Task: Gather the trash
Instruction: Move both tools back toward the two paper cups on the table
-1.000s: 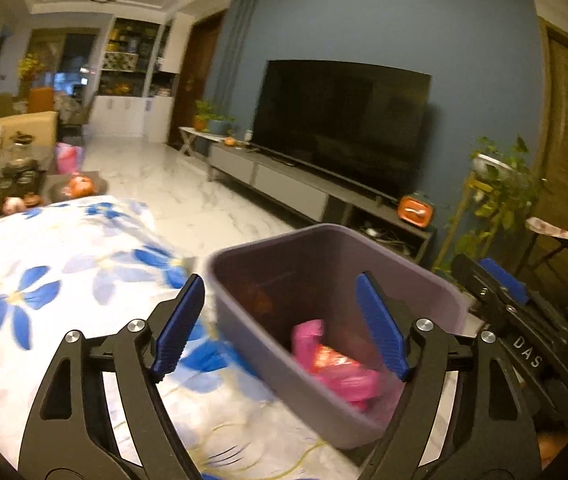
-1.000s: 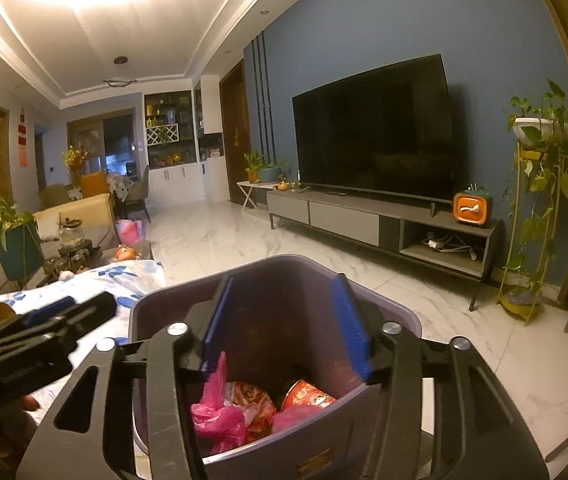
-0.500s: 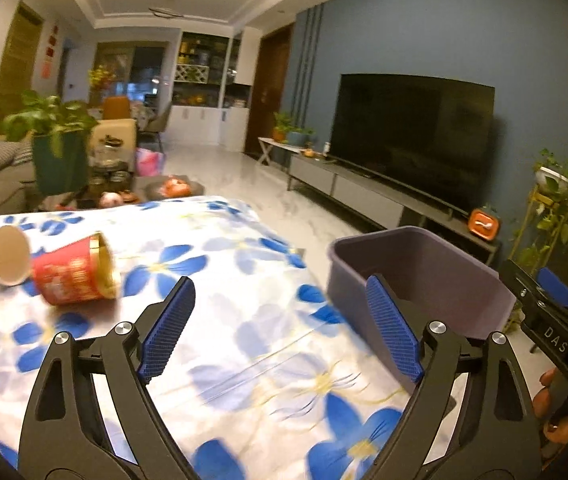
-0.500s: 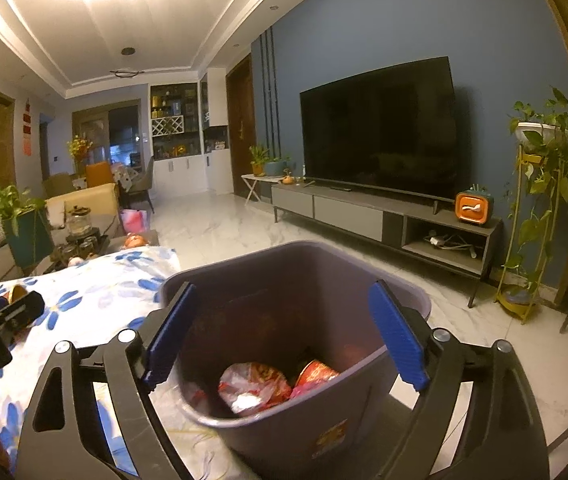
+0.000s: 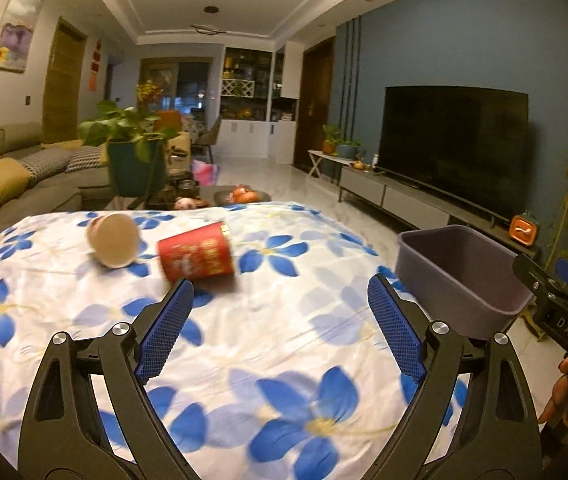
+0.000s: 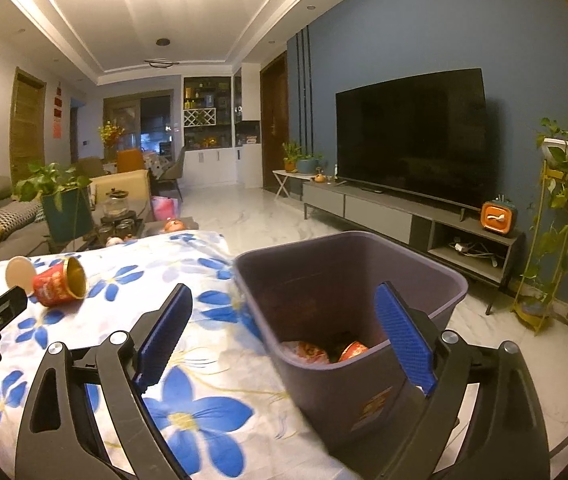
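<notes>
A grey-purple plastic bin (image 6: 348,300) stands at the edge of a table draped in a white cloth with blue flowers (image 5: 243,340) — crumpled red wrappers (image 6: 332,350) lie at its bottom. The right gripper (image 6: 284,332) is opening, empty, straddling the bin's near corner. The left gripper (image 5: 279,320) is spread wide, empty. A red paper cup (image 5: 195,256) and a beige cup (image 5: 113,240) lie tipped on the cloth.

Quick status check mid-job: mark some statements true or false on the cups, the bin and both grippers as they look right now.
1. The red cup lies on its side on the flowered cloth. True.
2. The bin is empty. False: trash lies in its bottom.
3. The left gripper holds the red cup. False: nothing is between its fingers.
4. A pale cup lies beside the red one. True.
5. The right gripper grips a wrapper. False: its fingers are opening, empty.
</notes>
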Demonstrator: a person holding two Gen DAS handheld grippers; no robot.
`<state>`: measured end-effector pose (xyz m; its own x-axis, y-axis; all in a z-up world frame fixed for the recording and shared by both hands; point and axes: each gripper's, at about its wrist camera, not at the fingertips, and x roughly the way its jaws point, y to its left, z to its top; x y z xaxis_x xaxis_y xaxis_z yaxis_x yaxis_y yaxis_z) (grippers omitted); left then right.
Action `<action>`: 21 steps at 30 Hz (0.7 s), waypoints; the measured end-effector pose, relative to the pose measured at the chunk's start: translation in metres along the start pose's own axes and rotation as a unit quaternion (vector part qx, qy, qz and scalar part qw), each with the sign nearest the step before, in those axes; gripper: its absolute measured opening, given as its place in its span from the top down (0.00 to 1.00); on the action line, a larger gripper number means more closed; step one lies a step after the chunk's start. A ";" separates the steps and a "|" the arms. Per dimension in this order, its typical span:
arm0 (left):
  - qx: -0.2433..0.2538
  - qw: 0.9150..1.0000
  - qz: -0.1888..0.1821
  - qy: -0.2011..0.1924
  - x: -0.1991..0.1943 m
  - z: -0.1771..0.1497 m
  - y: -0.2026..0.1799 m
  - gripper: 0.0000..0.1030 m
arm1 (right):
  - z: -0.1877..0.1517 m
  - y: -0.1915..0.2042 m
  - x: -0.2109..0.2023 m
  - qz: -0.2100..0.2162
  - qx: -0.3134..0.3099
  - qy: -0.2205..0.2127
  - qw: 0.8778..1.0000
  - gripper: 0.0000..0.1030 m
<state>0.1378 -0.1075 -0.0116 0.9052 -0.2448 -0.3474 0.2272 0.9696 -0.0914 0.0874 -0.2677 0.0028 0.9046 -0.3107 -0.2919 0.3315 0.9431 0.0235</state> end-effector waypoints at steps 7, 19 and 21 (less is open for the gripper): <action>-0.018 0.999 0.030 -0.001 -0.021 -0.005 0.041 0.15 | -0.001 0.026 -0.009 0.023 0.002 0.003 1.000 0.08; -0.047 0.993 0.105 0.005 -0.031 -0.009 0.119 0.15 | -0.008 0.098 0.006 0.097 -0.027 0.025 0.995 0.09; -0.049 0.992 0.119 0.004 -0.031 -0.008 0.133 0.15 | -0.007 0.116 0.012 0.112 -0.036 0.025 0.993 0.09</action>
<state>0.1372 0.0293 -0.0209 0.9260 -0.0089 -0.3775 -0.0295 0.9950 -0.0959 0.1348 -0.1616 -0.0051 0.9381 -0.0873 -0.3351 0.1015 0.9945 0.0252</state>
